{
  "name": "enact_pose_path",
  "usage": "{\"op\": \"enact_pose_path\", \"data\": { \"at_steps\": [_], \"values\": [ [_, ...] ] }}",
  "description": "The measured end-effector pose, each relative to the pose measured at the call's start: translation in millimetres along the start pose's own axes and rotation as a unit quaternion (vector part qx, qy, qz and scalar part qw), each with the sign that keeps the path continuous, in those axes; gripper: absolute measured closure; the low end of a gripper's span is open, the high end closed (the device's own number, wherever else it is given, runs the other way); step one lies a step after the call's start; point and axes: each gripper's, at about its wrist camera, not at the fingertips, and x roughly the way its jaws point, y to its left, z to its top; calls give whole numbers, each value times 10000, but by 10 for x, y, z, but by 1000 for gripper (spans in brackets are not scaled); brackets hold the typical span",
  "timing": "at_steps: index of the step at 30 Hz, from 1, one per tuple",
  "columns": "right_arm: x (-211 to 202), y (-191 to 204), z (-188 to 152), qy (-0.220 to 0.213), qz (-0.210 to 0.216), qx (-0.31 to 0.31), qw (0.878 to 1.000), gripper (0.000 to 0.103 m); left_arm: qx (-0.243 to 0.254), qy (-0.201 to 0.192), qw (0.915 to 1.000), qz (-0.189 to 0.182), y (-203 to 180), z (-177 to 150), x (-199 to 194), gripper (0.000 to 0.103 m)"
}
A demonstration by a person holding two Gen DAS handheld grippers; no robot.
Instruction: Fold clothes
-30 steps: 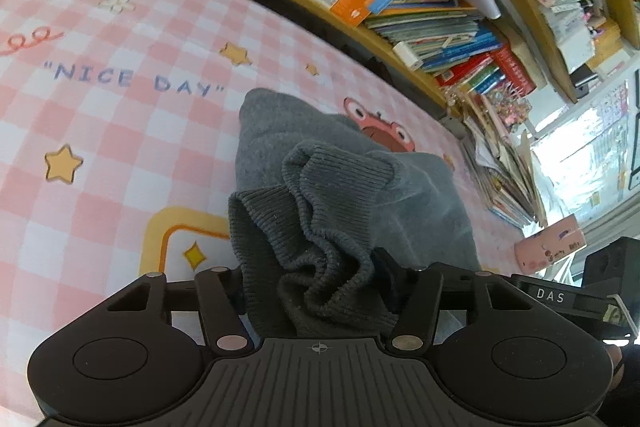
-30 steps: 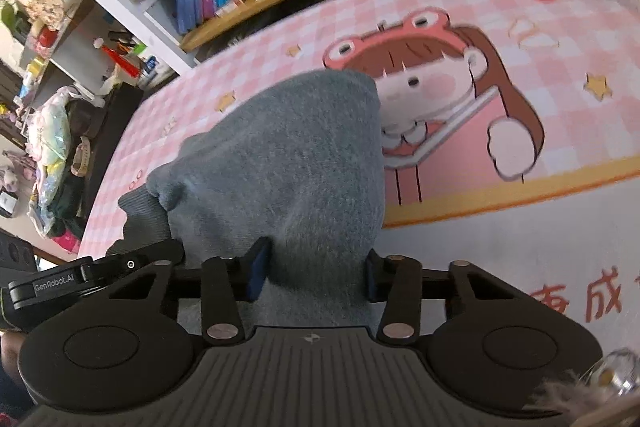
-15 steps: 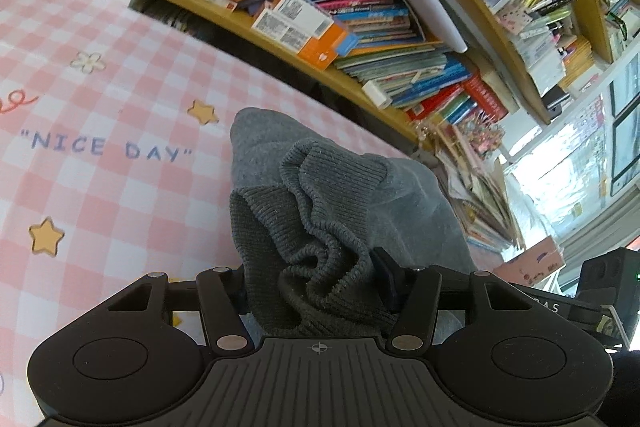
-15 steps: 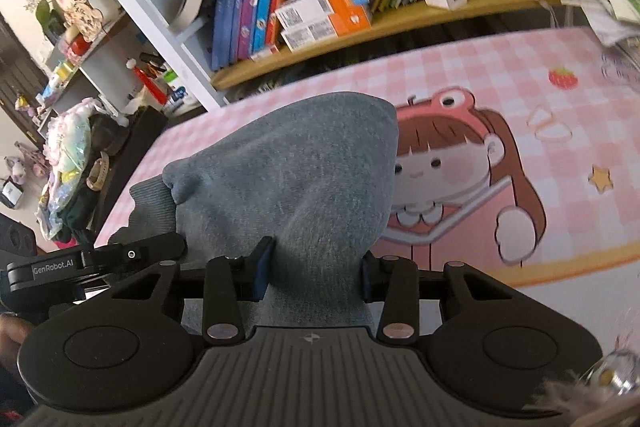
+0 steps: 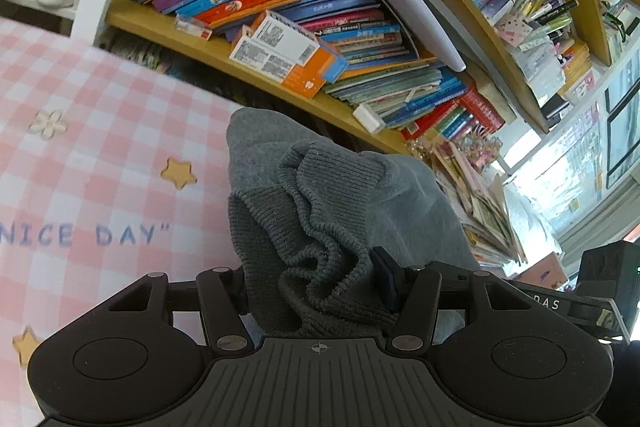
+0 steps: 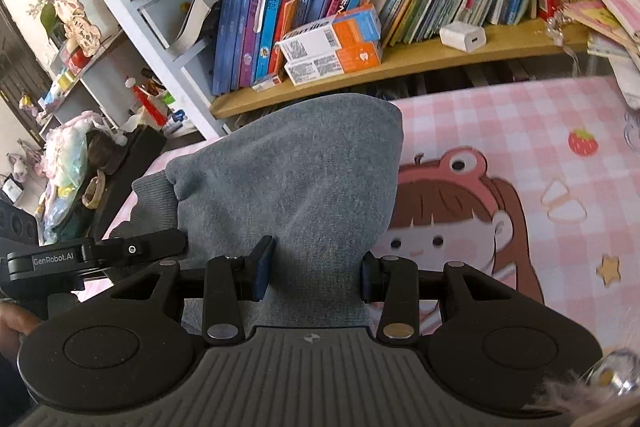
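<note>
Left gripper [image 5: 316, 291] pinches the bunched ribbed hem of the grey sweatshirt [image 5: 320, 203], pads pressed into the fabric on both sides, cloth rising toward 12 o'clock over the pink checked mat [image 5: 100, 131]. Right gripper [image 6: 312, 275] clamps a smooth fold of the same sweatshirt [image 6: 296, 187], blue pads [image 6: 263, 269] squeezing it, garment humped up toward 12 o'clock, cartoon girl print [image 6: 452, 219] at 3 o'clock. Bookshelf [image 6: 400, 59] sits behind at 12 o'clock; left gripper's arm [image 6: 96, 253] shows at 9 o'clock.
</note>
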Motion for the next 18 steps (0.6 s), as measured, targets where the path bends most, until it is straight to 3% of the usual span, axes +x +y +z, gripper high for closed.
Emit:
{"op": "enact_pose_path", "data": {
  "at_steps": [18],
  "values": [
    [661, -328, 542, 19, -42, -142, 9999, 65, 98, 67, 9999, 31, 251, 527, 651, 48]
  ]
}}
